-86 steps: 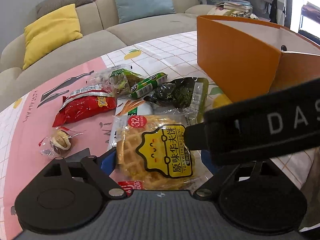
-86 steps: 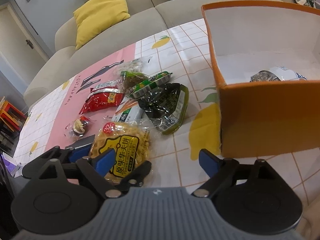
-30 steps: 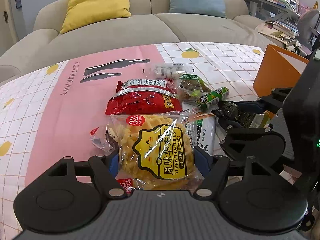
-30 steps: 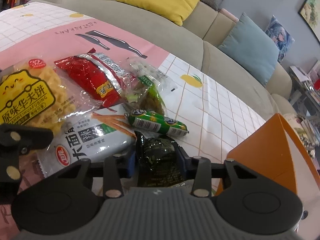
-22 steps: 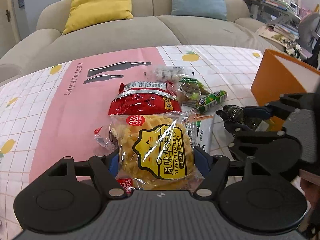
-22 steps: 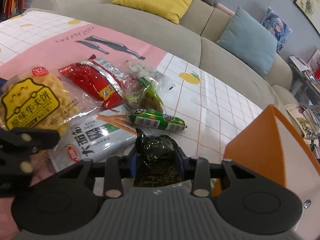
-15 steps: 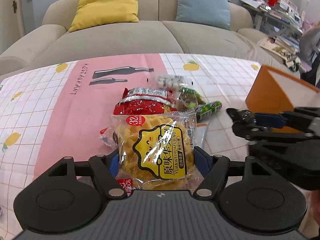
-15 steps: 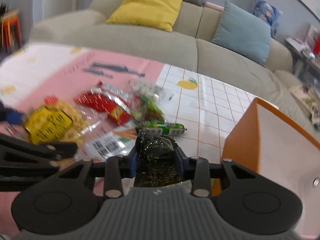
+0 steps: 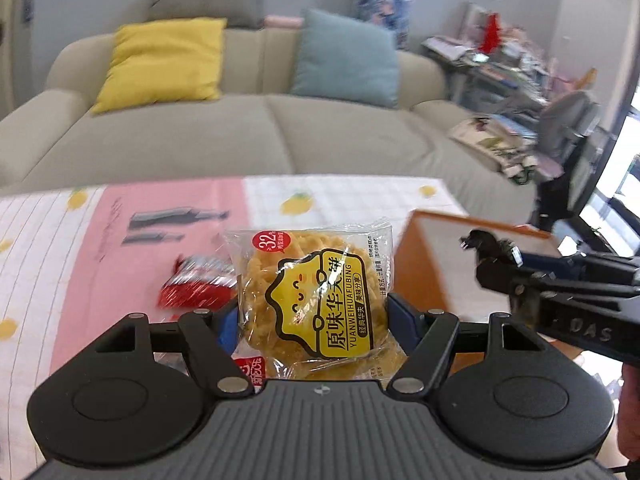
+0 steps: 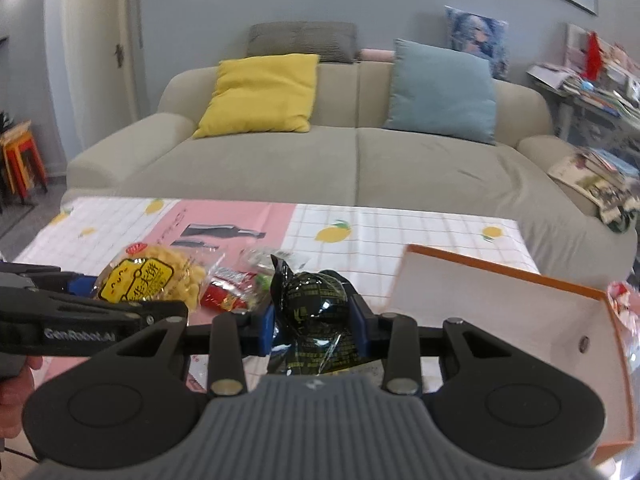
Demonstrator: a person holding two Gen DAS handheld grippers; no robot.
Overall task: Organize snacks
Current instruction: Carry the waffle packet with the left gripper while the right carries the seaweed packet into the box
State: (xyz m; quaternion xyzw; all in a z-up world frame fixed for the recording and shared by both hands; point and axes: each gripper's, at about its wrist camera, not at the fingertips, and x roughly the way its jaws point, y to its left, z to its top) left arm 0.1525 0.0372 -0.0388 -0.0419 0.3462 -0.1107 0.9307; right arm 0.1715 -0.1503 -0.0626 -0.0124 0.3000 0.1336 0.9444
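Left wrist view. The left tool [image 9: 314,316] pinches the waffle packet [image 9: 316,296] between its blue pads and holds it clear of the surface [image 9: 80,264]. The orange box [image 9: 424,272] stands to the right. The right tool [image 9: 490,252] reaches in from the right edge, over the box, with a dark packet at its tip. A red packet [image 9: 196,286] lies on the pink part of the cloth, partly hidden behind the waffle packet.

Right wrist view. The right tool [image 10: 314,326] is pressed onto the dark green packet [image 10: 314,316], lifted and just left of the orange box [image 10: 500,312], whose white interior faces the camera. The left tool [image 10: 84,286] holds the waffle packet [image 10: 150,278] at far left. The step in hand appears to be the carry toward the box. The next move calls for bringing each packet over the rim before release; the two tools lie near each other, so one should probably go first. The red packet [image 10: 224,294] and other wrappers remain between them.
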